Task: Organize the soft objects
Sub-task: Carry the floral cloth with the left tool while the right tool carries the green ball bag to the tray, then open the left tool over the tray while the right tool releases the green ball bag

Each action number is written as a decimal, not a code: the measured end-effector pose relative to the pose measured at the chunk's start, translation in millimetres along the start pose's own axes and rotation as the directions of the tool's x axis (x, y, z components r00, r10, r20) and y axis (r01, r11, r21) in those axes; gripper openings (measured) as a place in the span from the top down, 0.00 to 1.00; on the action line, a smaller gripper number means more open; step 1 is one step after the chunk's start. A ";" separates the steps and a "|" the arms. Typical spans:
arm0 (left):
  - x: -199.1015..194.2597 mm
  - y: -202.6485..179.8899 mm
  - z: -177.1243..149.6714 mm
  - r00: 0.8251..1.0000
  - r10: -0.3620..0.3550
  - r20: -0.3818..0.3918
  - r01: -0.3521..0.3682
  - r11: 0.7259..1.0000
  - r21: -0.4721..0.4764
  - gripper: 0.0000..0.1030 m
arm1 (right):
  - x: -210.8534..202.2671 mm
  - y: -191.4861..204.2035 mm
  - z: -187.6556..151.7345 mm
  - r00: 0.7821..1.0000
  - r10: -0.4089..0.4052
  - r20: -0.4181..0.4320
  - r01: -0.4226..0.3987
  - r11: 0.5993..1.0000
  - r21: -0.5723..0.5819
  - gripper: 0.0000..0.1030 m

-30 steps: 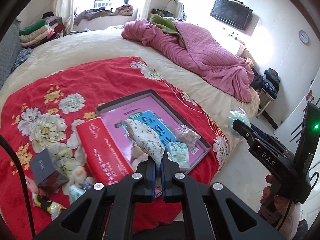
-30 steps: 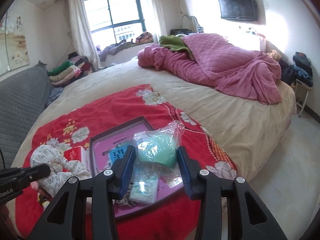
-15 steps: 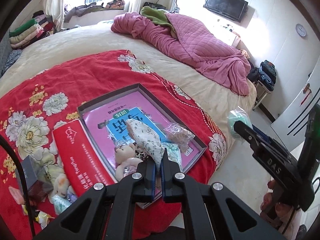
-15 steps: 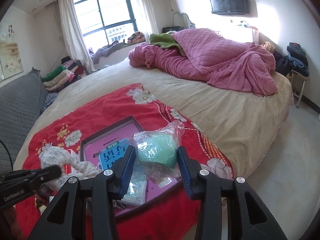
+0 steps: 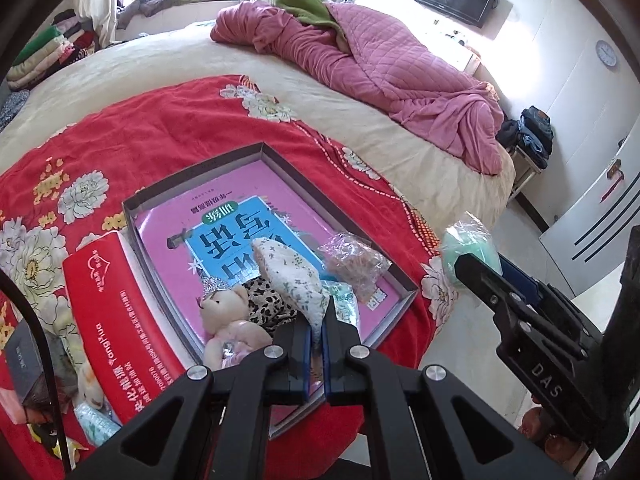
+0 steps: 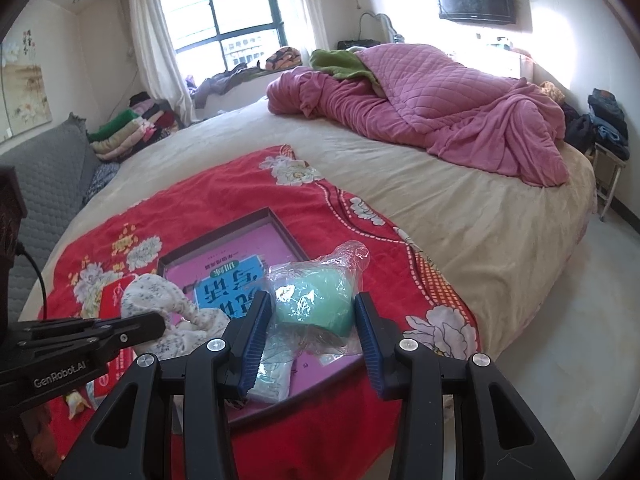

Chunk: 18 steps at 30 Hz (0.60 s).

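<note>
My left gripper (image 5: 316, 332) is shut on a white floral cloth (image 5: 292, 276), which hangs over the near part of a shallow dark box (image 5: 192, 168). That box lies on a red floral blanket (image 5: 132, 120) and holds a pink book (image 5: 240, 216), a teddy bear (image 5: 228, 320), a leopard-print piece (image 5: 264, 304) and a clear bag of brownish stuff (image 5: 354, 262). My right gripper (image 6: 312, 328) is shut on a green soft thing in a clear plastic bag (image 6: 316, 300), held above the box's near right corner. In the right wrist view the floral cloth (image 6: 160, 300) shows at left.
A red carton (image 5: 108, 328) lies against the box's left side, with a dark small box (image 5: 24, 356) and loose packets beyond it. A pink quilt (image 6: 440, 108) is heaped at the bed's far side. The bed edge and floor (image 6: 560, 320) lie to the right.
The left gripper has sunk and come closer over the box with the floral cloth, bringing the teddy bear into view. The right gripper has dropped slightly with the green bag.
</note>
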<state>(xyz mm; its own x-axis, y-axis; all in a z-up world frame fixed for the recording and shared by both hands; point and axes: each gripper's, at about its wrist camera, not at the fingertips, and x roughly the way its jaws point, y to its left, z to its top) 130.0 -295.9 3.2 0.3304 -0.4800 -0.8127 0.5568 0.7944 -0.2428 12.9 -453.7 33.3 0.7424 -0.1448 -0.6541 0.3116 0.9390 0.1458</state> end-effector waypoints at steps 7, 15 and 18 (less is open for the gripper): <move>21.2 1.8 2.6 0.999 0.007 -0.043 -0.008 1.000 -0.007 0.96 | 13.9 0.2 -3.7 1.000 0.006 -0.025 -0.006 1.000 -0.017 0.57; 36.7 5.7 1.9 0.997 0.015 -0.072 -0.015 1.000 -0.001 0.96 | 45.0 0.0 -15.5 0.995 -0.007 -0.096 0.003 0.999 -0.051 0.57; 42.1 9.5 2.5 0.997 0.013 -0.081 -0.014 1.000 -0.012 0.96 | 54.9 0.9 -21.8 0.992 -0.011 -0.123 0.003 0.998 -0.058 0.57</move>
<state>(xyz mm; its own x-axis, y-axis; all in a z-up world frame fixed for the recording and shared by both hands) 151.1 -309.5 -32.0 0.2750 -0.4382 -0.8558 0.5430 0.8053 -0.2379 40.9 -454.0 -18.6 0.6603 -0.1151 -0.7421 0.2789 0.9551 0.1000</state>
